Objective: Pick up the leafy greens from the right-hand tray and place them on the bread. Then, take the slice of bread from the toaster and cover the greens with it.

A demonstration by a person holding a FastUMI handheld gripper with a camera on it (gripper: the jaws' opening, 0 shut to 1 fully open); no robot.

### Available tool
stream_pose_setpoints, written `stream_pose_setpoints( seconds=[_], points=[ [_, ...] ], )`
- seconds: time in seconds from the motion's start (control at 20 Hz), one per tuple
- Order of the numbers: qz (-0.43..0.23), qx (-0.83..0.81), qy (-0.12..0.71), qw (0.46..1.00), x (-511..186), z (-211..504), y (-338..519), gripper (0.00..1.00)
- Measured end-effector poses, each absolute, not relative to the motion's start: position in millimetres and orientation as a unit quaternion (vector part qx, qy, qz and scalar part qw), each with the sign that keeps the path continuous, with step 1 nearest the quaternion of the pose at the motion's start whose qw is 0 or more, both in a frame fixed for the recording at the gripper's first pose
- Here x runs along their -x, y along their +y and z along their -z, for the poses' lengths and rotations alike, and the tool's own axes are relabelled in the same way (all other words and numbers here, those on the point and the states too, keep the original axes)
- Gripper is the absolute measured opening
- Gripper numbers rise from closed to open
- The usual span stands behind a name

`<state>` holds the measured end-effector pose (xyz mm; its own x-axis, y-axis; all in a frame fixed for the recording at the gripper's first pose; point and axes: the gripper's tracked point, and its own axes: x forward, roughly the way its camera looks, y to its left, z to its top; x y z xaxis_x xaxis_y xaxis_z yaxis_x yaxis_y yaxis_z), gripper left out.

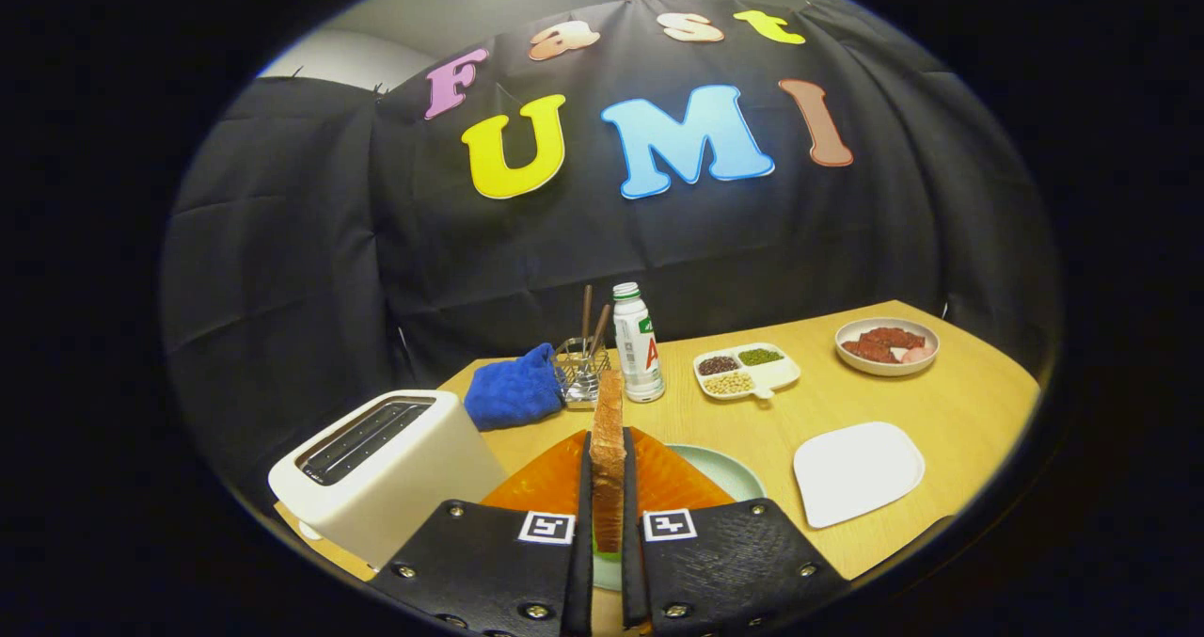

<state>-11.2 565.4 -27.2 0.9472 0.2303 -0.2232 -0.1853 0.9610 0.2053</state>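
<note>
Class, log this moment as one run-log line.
phase: carrying | gripper: shut on bread slice, held upright | toaster: slots empty | below: orange mat, green plate | next: cover the greens

bread slice (608, 458) upright, seemingly clamped edge-on

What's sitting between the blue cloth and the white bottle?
A wire rack holding brown sticks, in the gripper view. The claw is shut on the bread slice.

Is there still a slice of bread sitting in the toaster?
No. The toaster's slots look empty, and the slice of bread stands on edge, clamped between the gripper's jaws above the plate.
</note>
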Motion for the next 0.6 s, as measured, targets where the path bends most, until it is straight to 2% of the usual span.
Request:
stream_pose_setpoints(
  seconds=[0.6],
  points=[
    [-0.112, -0.136, 0.131, 0.975, 5.4, 55.9, 590.0, 0.13]
  ],
)
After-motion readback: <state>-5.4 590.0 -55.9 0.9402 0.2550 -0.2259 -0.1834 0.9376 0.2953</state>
